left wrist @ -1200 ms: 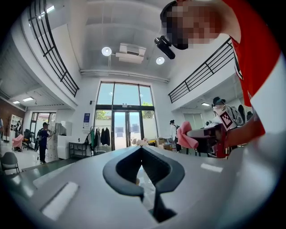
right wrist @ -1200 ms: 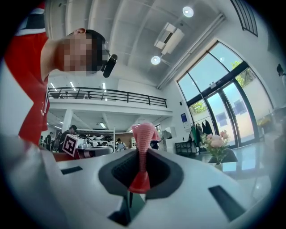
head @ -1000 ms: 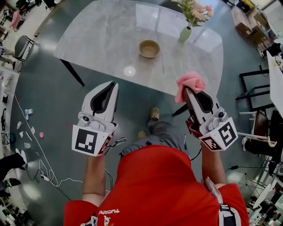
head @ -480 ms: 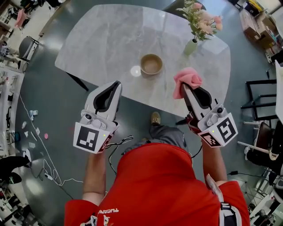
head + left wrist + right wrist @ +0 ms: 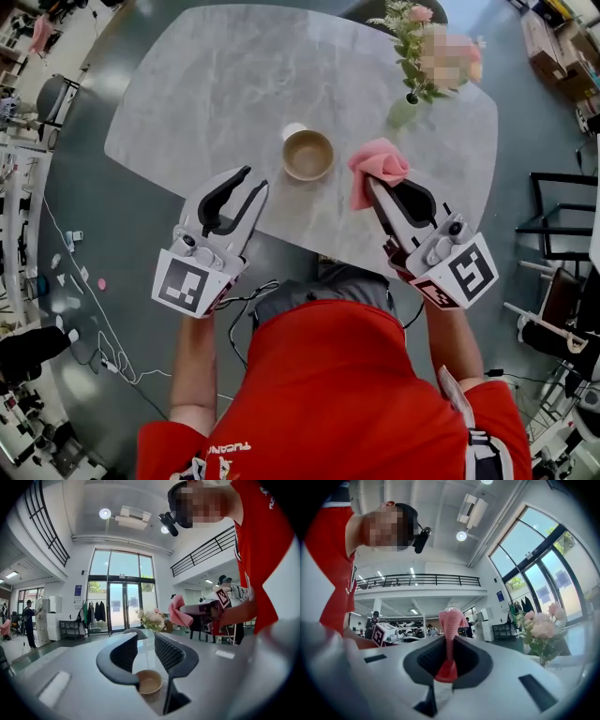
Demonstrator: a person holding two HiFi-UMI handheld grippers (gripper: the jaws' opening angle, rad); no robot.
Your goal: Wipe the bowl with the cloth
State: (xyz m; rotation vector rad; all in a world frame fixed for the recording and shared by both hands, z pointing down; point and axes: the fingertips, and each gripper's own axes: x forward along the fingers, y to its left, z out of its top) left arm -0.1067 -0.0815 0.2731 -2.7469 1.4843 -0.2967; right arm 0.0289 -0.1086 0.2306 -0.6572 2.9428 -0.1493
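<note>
At the near edge of the grey marbled tabletop (image 5: 216, 75), about mid-way along, sits the bowl (image 5: 307, 155): tan, upright, looks empty inside. It's a little in from the edge and nothing touches it.

My left gripper (image 5: 255, 178) hangs over the near edge, left of the bowl, tips aimed toward it but apart from it. Its jaws have just been opening and now stand a little spread. No pad is pressing on anything. In the left gripper view the bowl shows low through the gap, but it's on the tabletop beyond the tips, not gripped.

My right gripper (image 5: 378, 187) is over the near edge on the other side, right of the bowl. Its jaws are pinching the pink cloth (image 5: 378, 167). The right gripper view shows a thin fold of cloth clamped between the pads, with the rest bunched up past the tips. In the head view the bunch is in the air just beside the bowl's right side, not touching it. The bowl lies between the two grippers.

Toward the far right corner of the tabletop stands a pale green vase (image 5: 403, 110) of pink flowers (image 5: 412, 47), well apart from the bowl.

Person in a red shirt (image 5: 337, 394) holds both grippers.
</note>
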